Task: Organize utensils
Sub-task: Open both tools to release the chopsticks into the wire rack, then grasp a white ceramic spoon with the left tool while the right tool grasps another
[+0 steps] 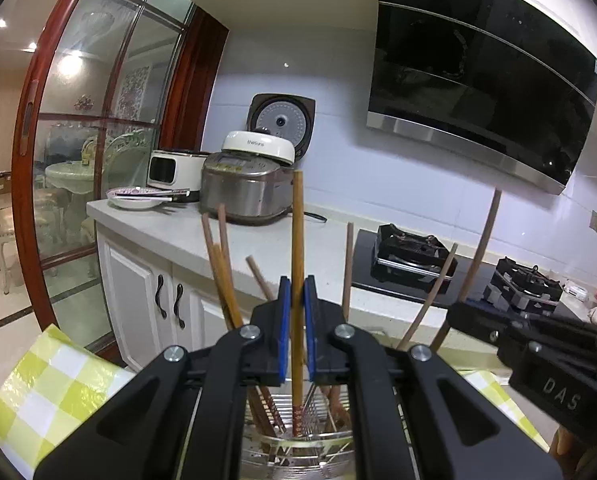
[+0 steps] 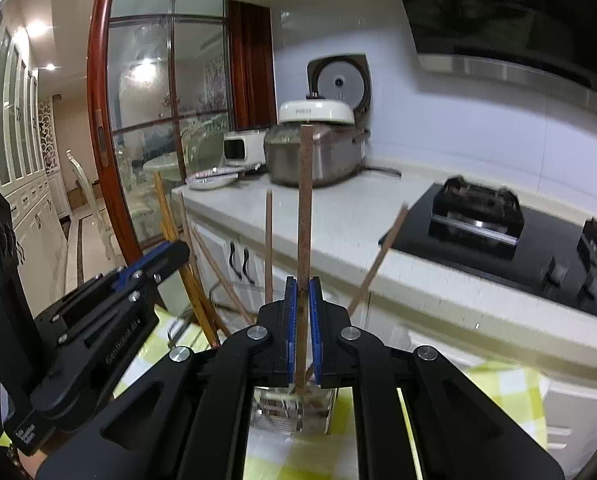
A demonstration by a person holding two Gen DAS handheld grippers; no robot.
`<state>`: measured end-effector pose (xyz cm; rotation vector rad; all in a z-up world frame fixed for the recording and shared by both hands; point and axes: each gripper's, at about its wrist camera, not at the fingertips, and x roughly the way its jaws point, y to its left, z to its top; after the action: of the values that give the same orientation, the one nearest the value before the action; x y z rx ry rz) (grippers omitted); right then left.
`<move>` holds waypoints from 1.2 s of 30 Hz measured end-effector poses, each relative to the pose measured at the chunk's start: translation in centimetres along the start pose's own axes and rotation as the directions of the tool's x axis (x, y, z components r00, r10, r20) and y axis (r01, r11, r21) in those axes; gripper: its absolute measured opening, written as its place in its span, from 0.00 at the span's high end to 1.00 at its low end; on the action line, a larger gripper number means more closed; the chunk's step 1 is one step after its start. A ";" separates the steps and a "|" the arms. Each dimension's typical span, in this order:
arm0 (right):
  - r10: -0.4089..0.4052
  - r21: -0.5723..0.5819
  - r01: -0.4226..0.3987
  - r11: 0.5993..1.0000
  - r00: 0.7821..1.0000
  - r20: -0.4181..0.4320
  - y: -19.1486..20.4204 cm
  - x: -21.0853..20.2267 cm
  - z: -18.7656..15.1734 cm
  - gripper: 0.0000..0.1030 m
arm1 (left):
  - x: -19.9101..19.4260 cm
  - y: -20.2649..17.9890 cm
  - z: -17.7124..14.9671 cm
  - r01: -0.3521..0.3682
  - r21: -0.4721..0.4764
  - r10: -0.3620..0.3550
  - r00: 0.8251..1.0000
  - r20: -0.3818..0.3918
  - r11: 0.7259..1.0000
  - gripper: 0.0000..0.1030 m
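— What has your left gripper (image 1: 297,300) got?

— Its blue pads are pinched tight on a yellowish chopstick (image 1: 297,240) that stands upright, its lower end down in the wire utensil basket (image 1: 298,440) below me. Other chopsticks (image 1: 222,276) lean out of that basket to the left and right. The basket sits on a yellow checked cloth (image 1: 50,392).

— And on the right?

— My right gripper (image 2: 303,300) is clamped the same way on a darker brown chopstick (image 2: 304,208), also upright, over a metal holder (image 2: 286,412) on the cloth. My left gripper shows at that view's left edge.

— Behind?

— A rice cooker (image 1: 246,188) on the white counter (image 1: 170,232), then the black hob (image 1: 414,260).
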<state>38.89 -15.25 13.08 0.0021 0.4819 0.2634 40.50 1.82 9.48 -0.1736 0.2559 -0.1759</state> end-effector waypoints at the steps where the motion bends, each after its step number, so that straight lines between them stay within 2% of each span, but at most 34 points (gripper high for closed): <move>1: 0.003 0.008 -0.003 1.000 1.000 -0.012 -0.1 0.3 -0.5 0.92 | 0.2 0.2 -0.3 -0.002 -0.004 0.002 1.000 -0.008 1.000 0.93; 6: 0.012 0.025 -0.011 1.000 0.999 -0.050 -0.4 1.0 -2.1 0.92 | 0.1 0.7 -1.3 -0.017 -0.016 0.017 1.000 -0.022 1.000 0.91; 7: 0.011 0.033 -0.009 0.999 0.998 -0.056 -0.5 1.0 -2.5 0.92 | 0.0 0.8 -1.5 -0.019 -0.020 0.019 1.000 -0.025 1.000 0.89; 10: 0.014 0.046 -0.011 0.999 0.998 -0.062 -0.7 0.8 -3.1 0.90 | -0.7 1.3 -1.9 -0.018 -0.044 0.017 0.999 -0.033 0.999 0.75; 13: 0.010 0.059 -0.006 0.998 0.998 -0.062 -0.9 0.0 -3.7 0.90 | -1.9 1.6 -2.3 -0.016 -0.057 0.014 0.999 -0.034 0.998 0.73; 14: 0.009 0.065 -0.005 0.998 0.998 -0.058 -1.0 -0.3 -3.9 0.86 | -2.4 1.7 -2.4 -0.017 -0.065 0.015 0.999 -0.033 0.998 0.67; 16: 0.003 0.080 0.000 0.997 0.999 -0.047 -1.3 -1.2 -4.4 0.59 | -3.2 2.0 -2.7 -0.024 -0.079 0.021 0.999 -0.038 0.997 0.63; 17: -0.002 0.083 0.005 0.997 0.999 -0.038 -1.3 -1.6 -4.6 0.37 | -3.6 2.2 -2.8 -0.024 -0.085 0.021 0.999 -0.041 0.996 0.63; 19: -0.016 0.075 0.017 0.997 1.000 -0.014 -1.2 -2.6 -5.1 0.34 | -4.6 2.5 -3.1 -0.028 -0.094 0.023 0.998 -0.050 0.995 0.60; 23: -0.040 0.075 0.042 0.996 0.999 -0.029 -1.3 -4.3 -6.9 0.31 | -7.1 3.6 -4.1 -0.041 -0.143 0.031 0.997 -0.074 0.989 0.50; 25: -0.046 0.084 0.051 0.995 0.997 -0.057 -1.5 -4.9 -8.4 0.29 | -8.2 3.9 -5.1 -0.057 -0.145 0.041 0.993 -0.114 0.988 0.49; 29: -0.052 0.106 0.071 0.992 0.984 -0.172 -1.9 -5.2 -12.4 0.28 | -9.7 4.9 -8.0 -0.081 -0.164 0.042 0.972 -0.230 0.983 0.49; 31: -0.061 0.112 0.091 0.990 0.967 -0.246 -1.9 -5.0 -14.7 0.27 | -9.7 5.3 -10.0 -0.105 -0.166 0.047 0.946 -0.320 0.980 0.50; 34: -0.063 0.105 0.104 0.989 0.938 -0.340 -1.7 -4.7 -18.2 0.27 | -9.3 5.2 -12.5 -0.114 -0.157 0.041 0.913 -0.406 0.981 0.51; 36: -0.056 0.103 0.101 0.990 0.926 -0.374 -1.4 -4.7 -19.6 0.27 | -8.8 4.8 -14.1 -0.110 -0.147 0.029 0.884 -0.467 0.983 0.51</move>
<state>26.25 -18.94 -2.20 0.0512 0.8730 0.1543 29.10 6.14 -2.83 -0.2916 0.7574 -0.1210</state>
